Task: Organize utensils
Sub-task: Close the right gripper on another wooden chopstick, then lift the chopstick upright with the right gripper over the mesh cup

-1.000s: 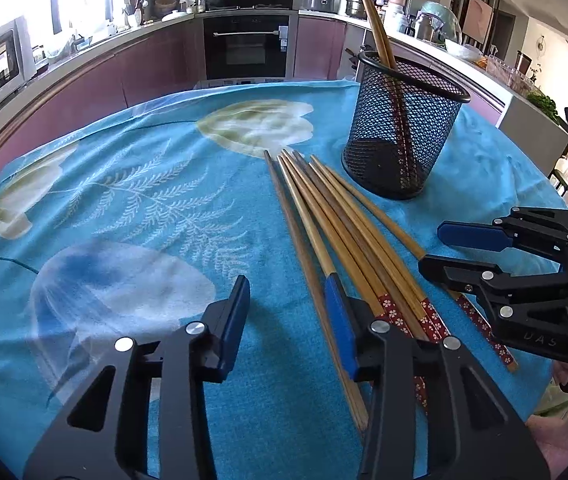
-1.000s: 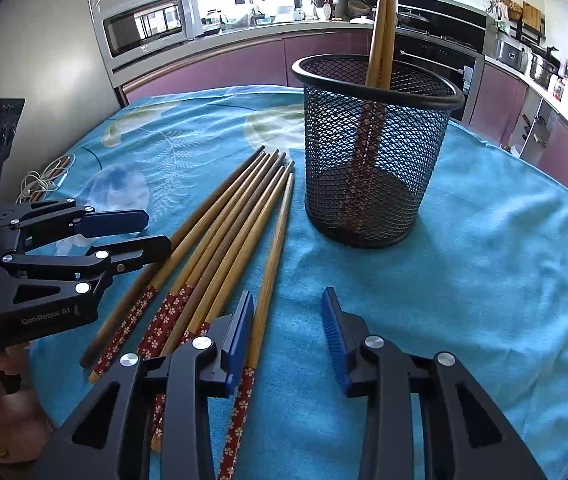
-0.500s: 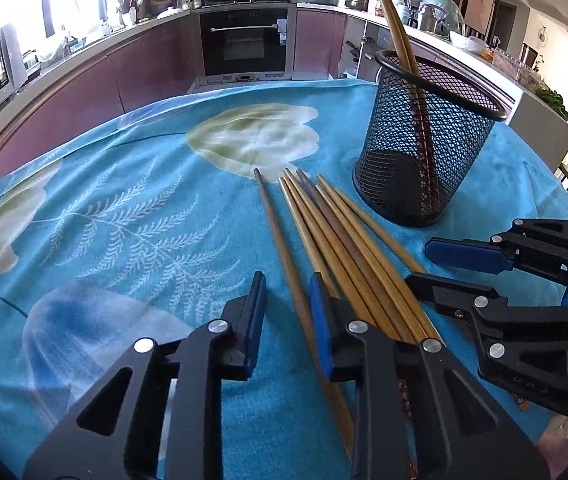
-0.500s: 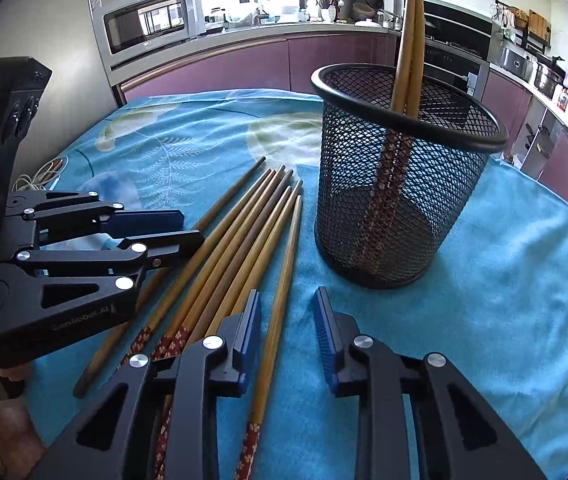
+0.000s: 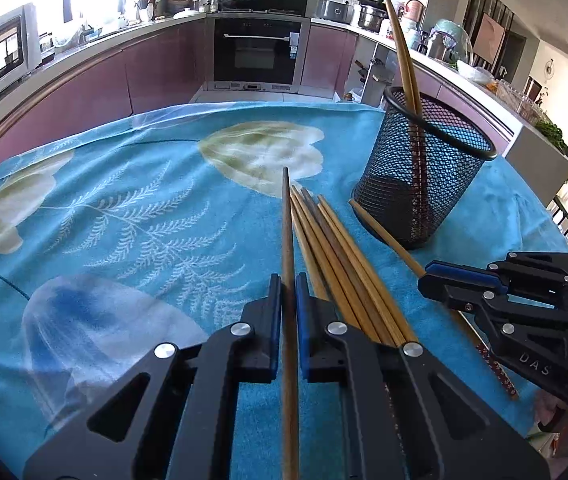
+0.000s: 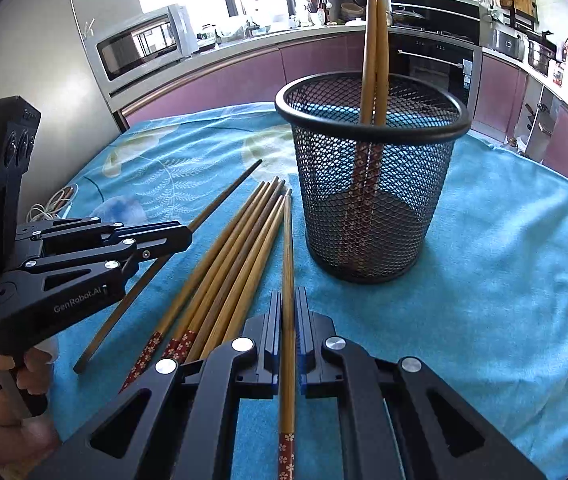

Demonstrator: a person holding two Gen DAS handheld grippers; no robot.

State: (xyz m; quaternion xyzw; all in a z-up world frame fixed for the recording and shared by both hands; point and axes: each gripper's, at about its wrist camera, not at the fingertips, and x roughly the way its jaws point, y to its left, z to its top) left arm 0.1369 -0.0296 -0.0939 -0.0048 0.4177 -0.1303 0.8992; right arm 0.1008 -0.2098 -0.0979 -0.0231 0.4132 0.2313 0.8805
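Observation:
Several wooden chopsticks (image 5: 336, 256) lie side by side on the blue tablecloth (image 5: 124, 208), left of a black mesh holder (image 5: 424, 168). Two chopsticks (image 6: 374, 40) stand in the holder (image 6: 372, 184). My left gripper (image 5: 288, 284) is shut on the leftmost, darker chopstick (image 5: 286, 220), whose tip points away over the cloth. My right gripper (image 6: 288, 304) is shut on the rightmost chopstick (image 6: 287, 248), which has a red patterned end. Each gripper also shows in the other view: the right gripper (image 5: 424, 278) and the left gripper (image 6: 187, 236), both clamped on their sticks.
White cables (image 6: 50, 208) lie at the table's left edge. A hand (image 6: 32, 364) holds the left gripper's handle. Purple kitchen cabinets, a microwave (image 6: 140, 44) and an oven (image 5: 260, 56) ring the table beyond the cloth's far edge.
Both grippers' jaws have gone from wide apart to shut, each clamping one chopstick. The left gripper's chopstick now lies a little apart from the bundle.

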